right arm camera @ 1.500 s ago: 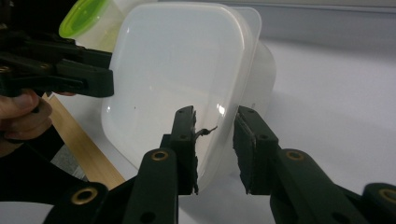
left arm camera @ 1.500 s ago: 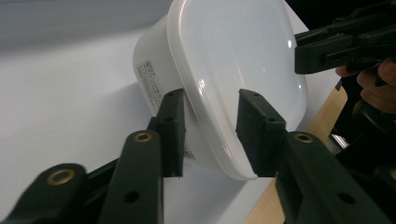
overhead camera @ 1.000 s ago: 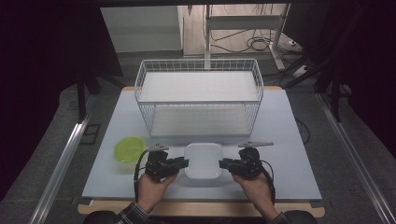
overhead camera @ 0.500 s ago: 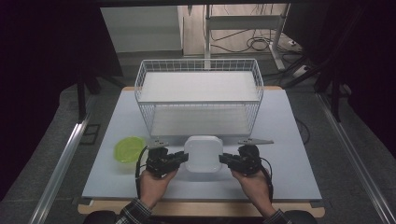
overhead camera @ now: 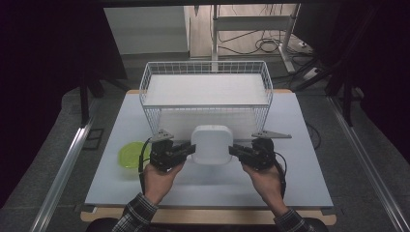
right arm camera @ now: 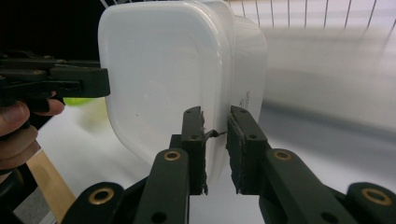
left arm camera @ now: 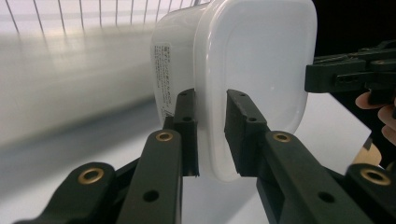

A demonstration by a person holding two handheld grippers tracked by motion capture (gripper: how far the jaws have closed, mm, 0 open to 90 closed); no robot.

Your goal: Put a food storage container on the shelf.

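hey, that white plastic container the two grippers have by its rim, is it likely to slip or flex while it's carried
The white container is probably light and fairly stiff, since the left hand-held gripper and right hand-held gripper pinch only its thin rim. Its glossy plastic looks slippery, so it may pivot. It seems to tilt already.

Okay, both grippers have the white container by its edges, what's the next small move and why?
Probably carry the white container forward toward the wire basket: the left gripper and right gripper each clamp a rim, and the basket stands just behind it.
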